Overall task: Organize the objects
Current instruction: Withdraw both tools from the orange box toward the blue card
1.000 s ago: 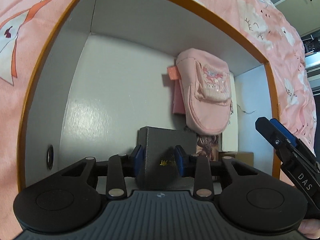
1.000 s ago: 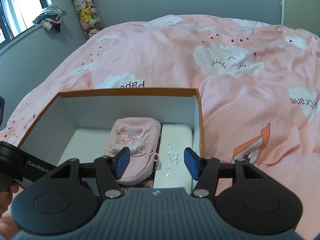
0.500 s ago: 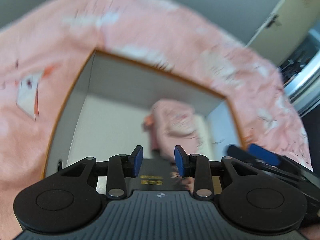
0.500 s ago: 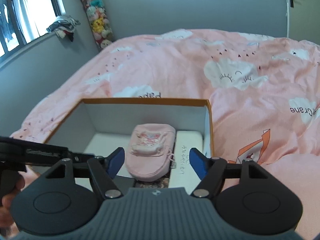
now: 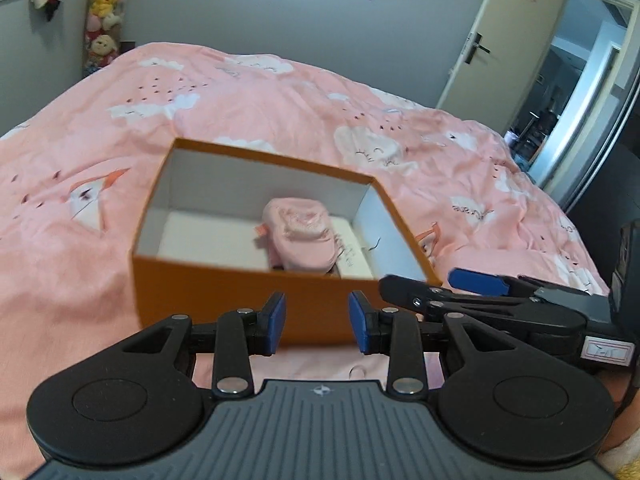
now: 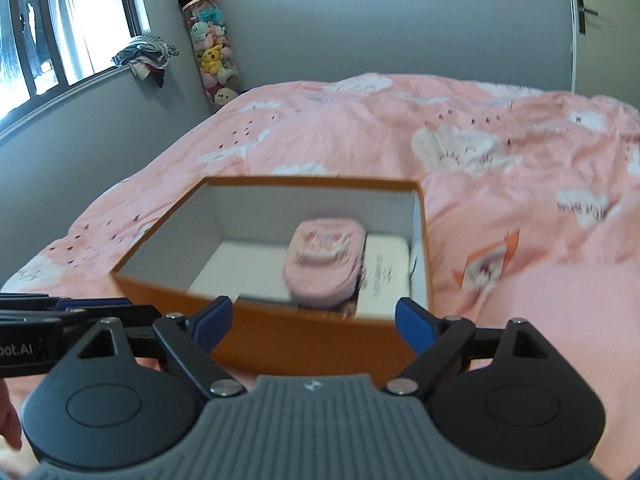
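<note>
An orange box [image 5: 240, 300] [image 6: 300, 340] with a white inside stands open on the pink bed. In it lie a pink pouch [image 5: 298, 236] [image 6: 324, 256] and, to its right, a white case [image 5: 352, 252] [image 6: 386, 276]. A dark edge [image 6: 264, 298] shows just behind the near wall. My left gripper [image 5: 317, 322] hangs in front of the box, its jaws opening a little with nothing between them. My right gripper [image 6: 315, 318] is beside it, jaws opening wide and bare. Each gripper shows in the other's view: the right gripper [image 5: 430, 282] and the left gripper [image 6: 80, 308].
The pink cloud-print duvet [image 5: 280, 100] spreads around the box. A tall tube of plush toys [image 6: 210, 48] stands at the far wall by a window [image 6: 60, 40] with clothes [image 6: 144, 54] on its sill. A door [image 5: 480, 48] stands open at the right.
Both grippers have drawn back and up out of the box. The dark box that sat between the left pads is no longer there. The right jaws have spread wider.
</note>
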### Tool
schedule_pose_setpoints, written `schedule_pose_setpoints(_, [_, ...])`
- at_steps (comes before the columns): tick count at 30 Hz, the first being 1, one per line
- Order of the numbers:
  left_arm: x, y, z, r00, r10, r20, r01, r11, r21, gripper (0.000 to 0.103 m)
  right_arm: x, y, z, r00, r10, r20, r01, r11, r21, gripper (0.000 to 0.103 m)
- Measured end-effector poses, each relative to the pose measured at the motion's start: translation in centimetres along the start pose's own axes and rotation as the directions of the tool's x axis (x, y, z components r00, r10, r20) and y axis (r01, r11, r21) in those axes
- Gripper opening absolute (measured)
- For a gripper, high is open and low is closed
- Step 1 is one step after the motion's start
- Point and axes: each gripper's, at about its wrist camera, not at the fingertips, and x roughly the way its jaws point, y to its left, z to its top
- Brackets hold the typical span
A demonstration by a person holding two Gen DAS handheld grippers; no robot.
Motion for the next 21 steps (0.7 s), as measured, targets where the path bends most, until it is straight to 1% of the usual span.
schedule_pose_setpoints(2, [-0.5, 0.3, -0.7, 1.0, 0.024, -0.01, -0.024, 1.0, 0.001, 0.041, -0.6, 0.4, -1.0, 1.0, 0.013, -0.018, -0.013, 1.0, 0.001, 0.091])
schedule_pose_setpoints(5, [-1.2, 0.9, -1.8, 0.999, 0.042, -0.031, -0.042, 0.999, -0.004, 0.041, -1.3, 1.2, -2.3, 0.998, 0.025, -0.061, -0.025, 1.0, -0.009, 0.091])
schedule_pose_setpoints(9, [-2.0, 1.6, -3.2, 0.997, 0.053, -0.062, -0.054, 0.998, -0.02, 0.041, -2.0, 2.1, -4.1, 0.989, 0.076, -0.125, -0.077, 0.997, -0.003, 0.091])
schedule_pose_setpoints(12, [-2.5, 2.1, -4.3, 0.993, 0.076, -0.088, -0.078, 0.997, -0.026, 0.041, -2.3, 2.9, -5.3, 0.982, 0.093, -0.164, -0.096, 0.995, -0.014, 0.09])
schedule_pose_setpoints(15, [-3.0, 2.8, -5.3, 0.989, 0.093, -0.118, -0.099, 0.994, -0.045, 0.041, -2.3, 3.7, -6.4, 0.974, 0.101, -0.205, -0.11, 0.993, -0.032, 0.086])
schedule_pose_setpoints(16, [-3.2, 3.1, -5.7, 0.987, 0.1, -0.127, -0.107, 0.993, -0.05, 0.041, -2.4, 4.0, -6.9, 0.97, 0.108, -0.219, -0.119, 0.992, -0.036, 0.08])
schedule_pose_setpoints(17, [-3.4, 3.3, -5.9, 0.985, 0.107, -0.136, -0.115, 0.992, -0.053, 0.041, -2.5, 4.3, -7.3, 0.966, 0.113, -0.234, -0.127, 0.991, -0.043, 0.078])
schedule_pose_setpoints(18, [-3.6, 3.5, -6.2, 0.983, 0.114, -0.145, -0.123, 0.991, -0.055, 0.041, -2.5, 4.6, -7.6, 0.961, 0.121, -0.248, -0.137, 0.989, -0.048, 0.076])
schedule_pose_setpoints(21, [-4.3, 4.0, -7.1, 0.979, 0.113, -0.172, -0.125, 0.99, -0.059, 0.041, -2.4, 5.3, -8.2, 0.95, 0.134, -0.283, -0.158, 0.985, -0.065, 0.076])
